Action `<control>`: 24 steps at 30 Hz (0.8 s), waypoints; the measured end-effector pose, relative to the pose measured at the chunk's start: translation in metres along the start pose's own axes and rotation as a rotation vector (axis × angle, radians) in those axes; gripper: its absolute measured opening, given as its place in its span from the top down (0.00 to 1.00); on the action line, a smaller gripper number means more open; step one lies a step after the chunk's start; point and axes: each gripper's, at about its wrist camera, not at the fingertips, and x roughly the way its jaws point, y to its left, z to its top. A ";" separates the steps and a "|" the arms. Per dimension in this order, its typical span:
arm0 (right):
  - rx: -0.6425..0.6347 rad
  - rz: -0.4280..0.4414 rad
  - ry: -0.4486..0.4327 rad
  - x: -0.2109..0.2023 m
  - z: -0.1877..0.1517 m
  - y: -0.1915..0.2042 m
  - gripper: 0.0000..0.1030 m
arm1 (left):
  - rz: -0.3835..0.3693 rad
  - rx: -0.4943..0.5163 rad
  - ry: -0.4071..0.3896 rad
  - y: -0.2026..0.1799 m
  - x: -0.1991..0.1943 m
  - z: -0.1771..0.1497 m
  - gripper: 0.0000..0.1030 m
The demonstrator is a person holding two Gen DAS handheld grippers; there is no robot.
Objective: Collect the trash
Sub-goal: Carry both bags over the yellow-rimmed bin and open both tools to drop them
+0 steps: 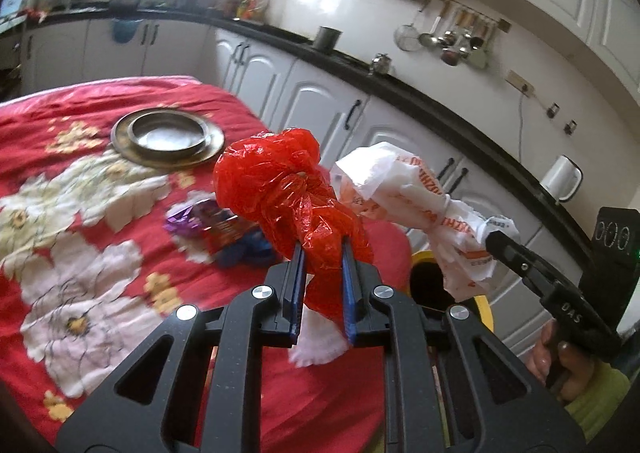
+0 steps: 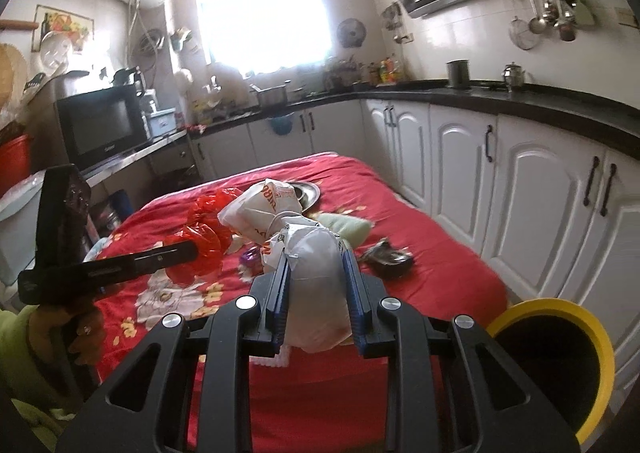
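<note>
From the left wrist view, the task looks partly done: 2 pieces of trash are already lifted, yet neither has reached the yellow-rimmed bin, and a purple and blue wrapper lies on the red floral cloth beyond the bin; the left gripper is clamped on the crumpled red plastic bag, holding it up over the cloth's edge just beside the bin; the right gripper comes in from the far side of the bin, pinching the white printed bag above the bin's mouth; 2 stacked metal dishes sit further back on the cloth, well apart from the bin.

From the right wrist view, the right gripper is closed around the white bag's bunched body; its fingers point across the cloth while the bin sits low to its side, so a swing toward the bin seems needed; the left gripper reaches in level, gripping the red bag; a dark crumpled scrap also remains on the cloth near the bin, probably left to collect.
</note>
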 end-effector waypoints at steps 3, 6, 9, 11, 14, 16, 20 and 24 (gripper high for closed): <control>0.018 -0.030 -0.018 -0.008 0.001 -0.010 0.77 | -0.022 0.025 0.006 -0.011 0.007 0.002 0.90; 0.029 -0.058 -0.033 -0.015 0.001 -0.018 0.77 | -0.043 0.050 0.014 -0.024 0.015 0.004 0.90; 0.045 -0.082 -0.045 -0.021 0.000 -0.025 0.77 | -0.062 0.072 0.018 -0.034 0.022 0.005 0.90; 0.058 -0.103 -0.053 -0.026 -0.001 -0.032 0.77 | -0.074 0.083 0.024 -0.041 0.026 0.005 0.90; 0.073 -0.134 -0.061 -0.032 -0.002 -0.041 0.77 | -0.092 0.099 0.033 -0.051 0.034 0.005 0.90; 0.085 -0.160 -0.069 -0.038 -0.004 -0.049 0.77 | -0.106 0.112 0.039 -0.058 0.039 0.004 0.90; 0.115 -0.216 -0.081 -0.051 -0.009 -0.065 0.77 | -0.134 0.136 0.054 -0.072 0.049 0.002 0.90; 0.147 -0.284 -0.093 -0.067 -0.017 -0.083 0.77 | -0.162 0.160 0.074 -0.088 0.061 -0.003 0.90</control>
